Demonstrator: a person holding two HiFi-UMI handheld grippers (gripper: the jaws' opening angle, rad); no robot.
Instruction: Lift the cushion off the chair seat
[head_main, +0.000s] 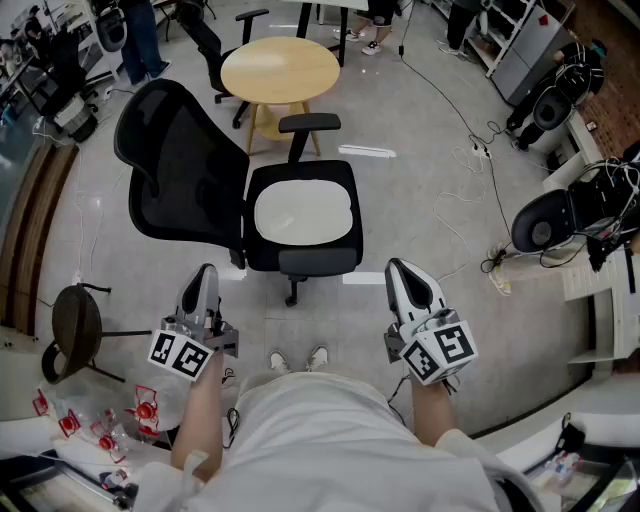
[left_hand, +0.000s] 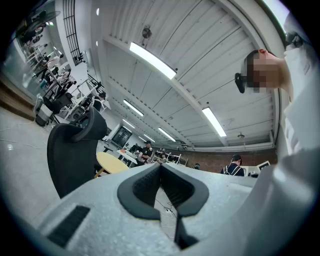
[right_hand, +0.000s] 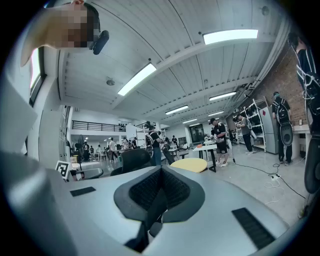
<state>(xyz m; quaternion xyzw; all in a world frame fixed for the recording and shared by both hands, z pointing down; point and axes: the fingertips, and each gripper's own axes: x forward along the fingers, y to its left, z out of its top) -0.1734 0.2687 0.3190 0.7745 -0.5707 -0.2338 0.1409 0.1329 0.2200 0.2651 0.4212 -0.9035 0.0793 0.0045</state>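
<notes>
Jaws are shut on nothing at left gripper (head_main: 207, 272) and right gripper (head_main: 399, 267), with one cushion (head_main: 303, 212) seen on one chair (head_main: 180, 170).

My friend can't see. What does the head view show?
A black office chair with a white cushion on its seat stands in front of a person. The person holds a left gripper and a right gripper, both short of the chair. A round wooden table stands behind it.

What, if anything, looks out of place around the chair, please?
Nothing stands out: the white cushion lies flat and centred on the seat of the black chair. Only loose cables trail across the floor at the right.
</notes>
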